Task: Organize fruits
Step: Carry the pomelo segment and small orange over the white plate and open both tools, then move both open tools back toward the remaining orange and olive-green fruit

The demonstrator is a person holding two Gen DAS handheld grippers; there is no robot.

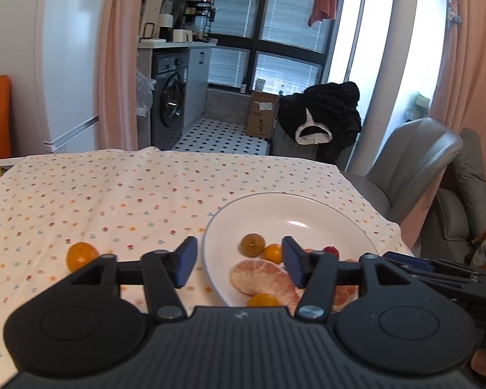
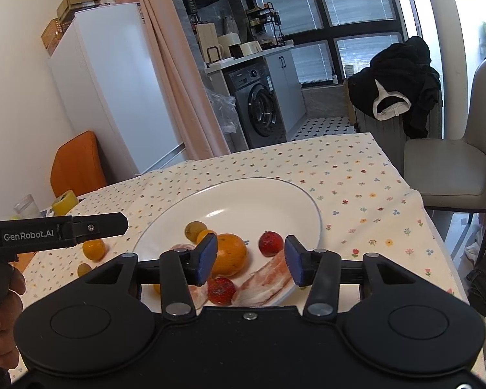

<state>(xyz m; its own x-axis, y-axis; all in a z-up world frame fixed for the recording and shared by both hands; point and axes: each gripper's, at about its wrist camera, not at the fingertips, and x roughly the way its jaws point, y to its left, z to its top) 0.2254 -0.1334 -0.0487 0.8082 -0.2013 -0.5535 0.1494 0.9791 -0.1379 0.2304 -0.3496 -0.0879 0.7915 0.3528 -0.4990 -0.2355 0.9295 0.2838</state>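
Left gripper [image 1: 239, 262]: jaws spread wide, nothing between them, low centre of the left wrist view, above the near rim of the white plate [image 1: 288, 204]. Right gripper [image 2: 251, 261]: jaws likewise apart and empty, lower centre of its view.

Plate contents — a large orange [image 2: 230, 254] at centre, two strawberries [image 2: 270, 243], pomelo segments [image 2: 269, 278] along the near edge, a brownish-green small fruit [image 2: 195, 229] further back. One kumquat [image 1: 81, 255] lies on the floral tablecloth [image 1: 113, 194], left of the plate — apart from it, at lower left of the frame.
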